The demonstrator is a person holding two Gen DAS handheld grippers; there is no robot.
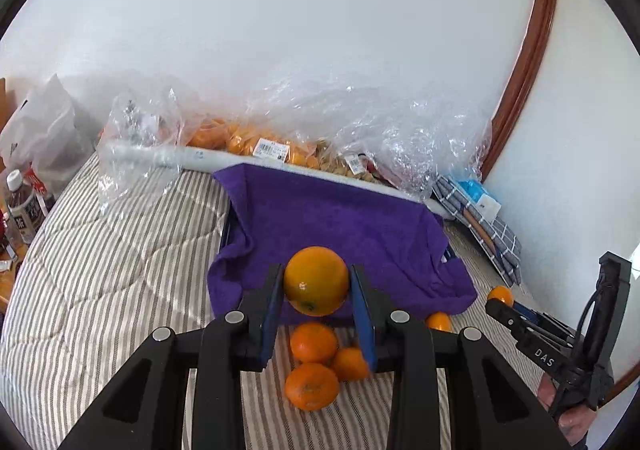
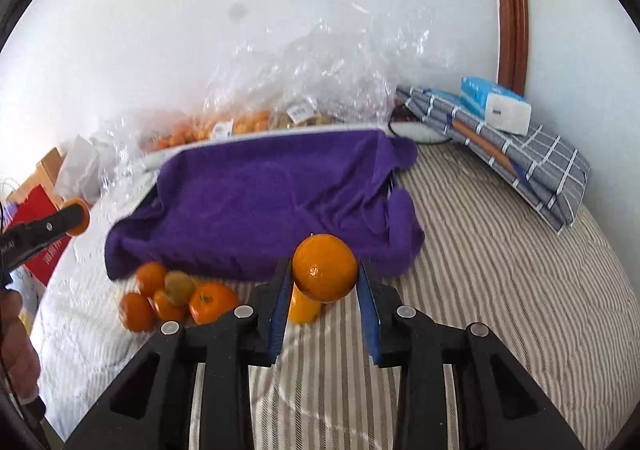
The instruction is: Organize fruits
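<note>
**Mia:** Black gripper arms sit closest to us. The left gripper [image 1: 316, 282] has its blue pads pressed on both sides of a big orange [image 1: 316, 280], up in the air over the bed.

**Ben:** What is under it?

**Mia:** A small pile of oranges [image 1: 314, 364] lies on the striped blanket [image 1: 100, 290], right below the held one. In the right wrist view I can see a greenish-brown fruit, maybe a kiwi [image 2: 179, 286], sitting on that pile.

**Ben:** And far over on the left?

**Mia:** Drink bottles [image 1: 24, 210] stand at the edge, next to a white plastic bag [image 1: 44, 130]. Then come clear plastic bags [image 1: 280, 122] along the wall, with lots of small orange fruits inside. In front of those is a box covered by a purple towel [image 1: 340, 226].

**Ben:** What about the other gripper?

**Mia:** The right gripper [image 2: 325, 276] pinches an orange [image 2: 325, 272] too, with both pads touching it. It hangs above the blanket, just in front of the towel. One more orange [image 2: 304, 310] rests on the blanket just under it.

**Ben:** Anything on the right side?

**Mia:** A folded grey checked cloth [image 2: 540, 166] leans by the wall, and a blue and white tissue pack [image 2: 496, 106] sits on top of it. A brown wooden frame [image 2: 510, 6] runs up the wall behind.
</note>
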